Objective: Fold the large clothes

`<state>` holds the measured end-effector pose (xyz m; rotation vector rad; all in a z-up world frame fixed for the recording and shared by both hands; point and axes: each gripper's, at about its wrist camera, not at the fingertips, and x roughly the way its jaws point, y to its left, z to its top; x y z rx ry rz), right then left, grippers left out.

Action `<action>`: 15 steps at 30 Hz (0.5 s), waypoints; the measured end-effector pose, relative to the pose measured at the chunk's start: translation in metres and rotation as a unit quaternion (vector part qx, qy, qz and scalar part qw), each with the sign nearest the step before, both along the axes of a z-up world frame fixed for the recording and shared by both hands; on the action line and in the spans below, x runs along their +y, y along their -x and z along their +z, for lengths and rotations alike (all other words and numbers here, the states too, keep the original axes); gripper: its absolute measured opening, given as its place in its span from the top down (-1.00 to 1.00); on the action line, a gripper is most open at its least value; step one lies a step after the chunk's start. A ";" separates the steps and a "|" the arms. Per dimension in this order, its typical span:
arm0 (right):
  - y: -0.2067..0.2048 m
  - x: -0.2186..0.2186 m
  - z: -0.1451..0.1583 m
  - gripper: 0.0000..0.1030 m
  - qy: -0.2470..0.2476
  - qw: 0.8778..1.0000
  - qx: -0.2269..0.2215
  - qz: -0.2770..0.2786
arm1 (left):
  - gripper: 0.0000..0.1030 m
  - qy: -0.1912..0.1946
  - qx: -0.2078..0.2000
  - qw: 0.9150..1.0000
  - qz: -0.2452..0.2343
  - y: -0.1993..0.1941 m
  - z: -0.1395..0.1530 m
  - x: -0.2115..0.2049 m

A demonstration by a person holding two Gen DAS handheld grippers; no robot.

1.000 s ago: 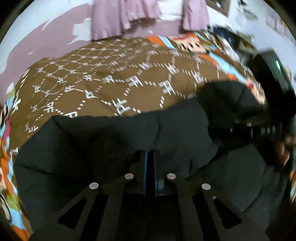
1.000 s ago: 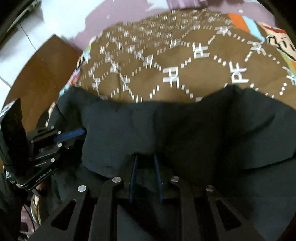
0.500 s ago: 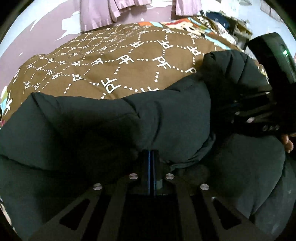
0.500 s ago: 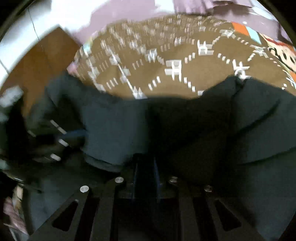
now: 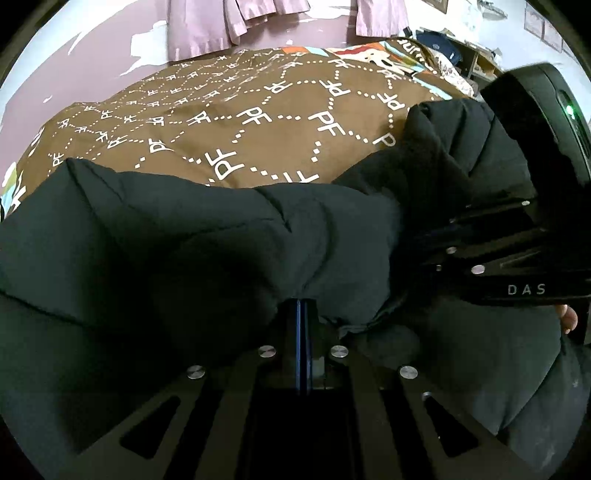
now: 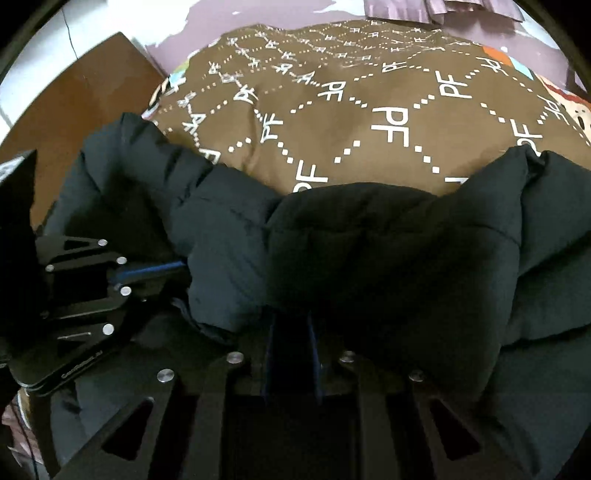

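Observation:
A big black padded jacket [image 5: 192, 251] lies on a brown bedspread [image 5: 258, 110] printed with white "PF" letters. My left gripper [image 5: 303, 310] is shut on a fold of the jacket, the fabric bulging over its fingertips. My right gripper [image 6: 291, 325] is shut on another fold of the same jacket [image 6: 388, 258], its blue pads a little apart around thick padding. The right gripper also shows at the right of the left wrist view [image 5: 443, 229], and the left gripper at the left of the right wrist view [image 6: 177, 269], both buried in the jacket's edge.
Pink curtains [image 5: 221, 26] hang on the wall behind the bed. A cluttered shelf [image 5: 461, 48] stands at the far right. A brown wooden board [image 6: 74, 103] lies beside the bed on the left. A colourful sheet [image 5: 369, 55] shows at the bedspread's far edge.
Both grippers have carried the jacket's held edge forward over the bed and lower, so the folded layer now covers more of the jacket and the bedspread looks closer.

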<state>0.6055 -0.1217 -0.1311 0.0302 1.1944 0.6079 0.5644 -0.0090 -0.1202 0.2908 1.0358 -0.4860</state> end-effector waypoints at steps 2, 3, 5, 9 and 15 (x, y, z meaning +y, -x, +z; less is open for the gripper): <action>0.002 0.002 0.001 0.73 0.008 1.000 -0.008 -0.002 | 0.96 -0.010 -0.003 1.000 -0.001 0.001 -0.001 -0.003; 0.004 0.002 0.002 0.73 0.009 1.000 -0.015 -0.004 | 0.96 -0.013 -0.005 1.000 -0.001 0.002 -0.002 -0.003; 0.009 0.000 0.003 0.71 -0.003 0.999 -0.031 -0.007 | 0.96 -0.017 -0.013 1.000 -0.001 0.004 -0.001 -0.004; 0.017 -0.022 0.017 0.49 -0.059 0.997 -0.036 -0.028 | 0.96 0.008 -0.034 0.999 0.017 0.014 0.013 0.004; 0.034 -0.034 0.047 0.07 -0.058 0.993 -0.077 -0.071 | 0.94 0.098 -0.026 0.987 0.122 0.029 0.042 0.031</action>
